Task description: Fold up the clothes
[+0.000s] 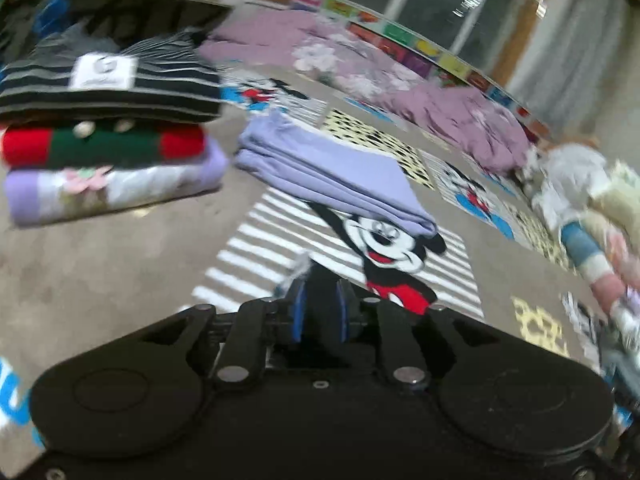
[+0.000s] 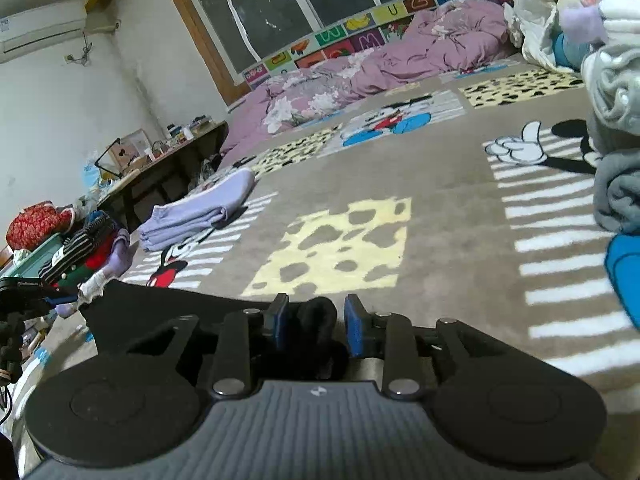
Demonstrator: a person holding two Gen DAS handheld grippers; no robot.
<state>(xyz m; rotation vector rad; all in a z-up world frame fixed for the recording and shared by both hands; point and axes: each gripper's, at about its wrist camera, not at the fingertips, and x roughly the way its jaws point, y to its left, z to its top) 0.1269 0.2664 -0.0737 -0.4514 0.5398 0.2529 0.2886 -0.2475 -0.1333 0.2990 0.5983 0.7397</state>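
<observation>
Roughly: left wrist view, left gripper (image 1: pixel 320 304) pads nearly together on black cloth (image 1: pixel 320 280); folded lilac garment (image 1: pixel 332 172) on rug beside stack (image 1: pixel 108 136); right wrist view, right gripper (image 2: pixel 316 316) jaws apart around black cloth bunch (image 2: pixel 316 316), grip unclear.

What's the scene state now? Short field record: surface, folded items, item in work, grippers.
surface: cartoon-print blanket
folded stack: striped piece on top, red-green and lilac ones below
lavender garment: folded, lying beside the stack, apart from it
black garment: in work, running from the right gripper toward the left
left gripper: nearly closed; blur hides whether it grips
right gripper: jaws apart, black fabric bunched between them
unfolded pile: right edge of right wrist view
</observation>
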